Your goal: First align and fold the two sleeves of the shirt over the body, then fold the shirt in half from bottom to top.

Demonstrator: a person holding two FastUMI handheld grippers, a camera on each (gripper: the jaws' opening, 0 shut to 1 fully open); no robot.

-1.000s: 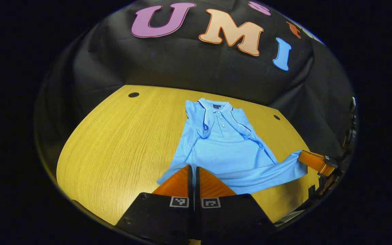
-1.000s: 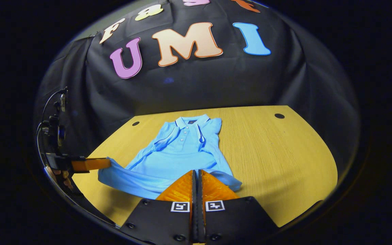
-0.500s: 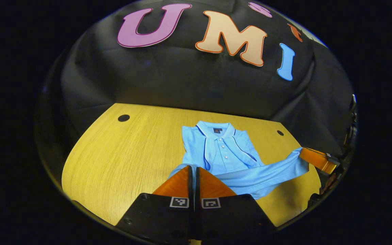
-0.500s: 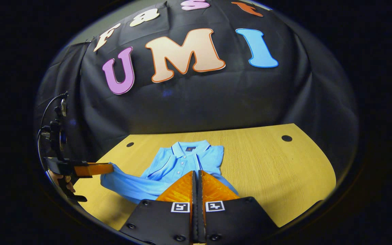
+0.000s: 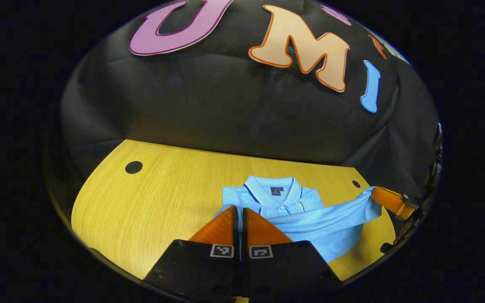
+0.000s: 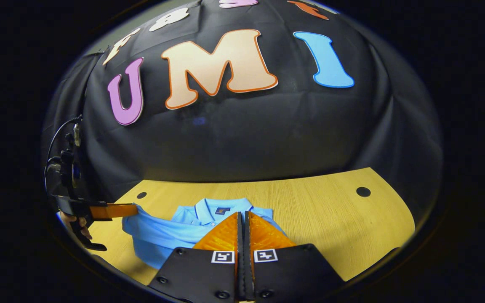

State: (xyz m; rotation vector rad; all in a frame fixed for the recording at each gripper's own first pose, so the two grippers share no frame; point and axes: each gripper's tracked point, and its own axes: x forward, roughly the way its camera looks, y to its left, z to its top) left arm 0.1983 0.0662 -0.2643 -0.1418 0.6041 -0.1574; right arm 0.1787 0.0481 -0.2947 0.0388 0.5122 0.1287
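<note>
A light blue polo shirt [image 5: 324, 227] lies on the wooden table [image 5: 162, 198], its collar [image 5: 276, 191] toward the wall. My left gripper [image 5: 239, 207] is shut on one corner of the bottom hem. The right gripper [image 5: 383, 200] pinches the other corner, and the hem hangs stretched between them, raised over the shirt body just short of the collar. In the right gripper view, my right gripper [image 6: 243, 213] is shut on the shirt [image 6: 158, 235], and the left gripper [image 6: 118, 210] holds the far hem corner at the left. The folded sleeves are hidden under the raised cloth.
The table has small dark round holes near its back corners [image 5: 133, 167] [image 6: 363, 192]. Bare wood spreads left of the shirt in the left gripper view and right of it [image 6: 331, 223] in the right gripper view. A hand [image 6: 76, 229] holds the left gripper.
Both grippers have carried the bottom hem up and forward toward the collar. The raised cloth now covers the buttons and most of the shirt body.
</note>
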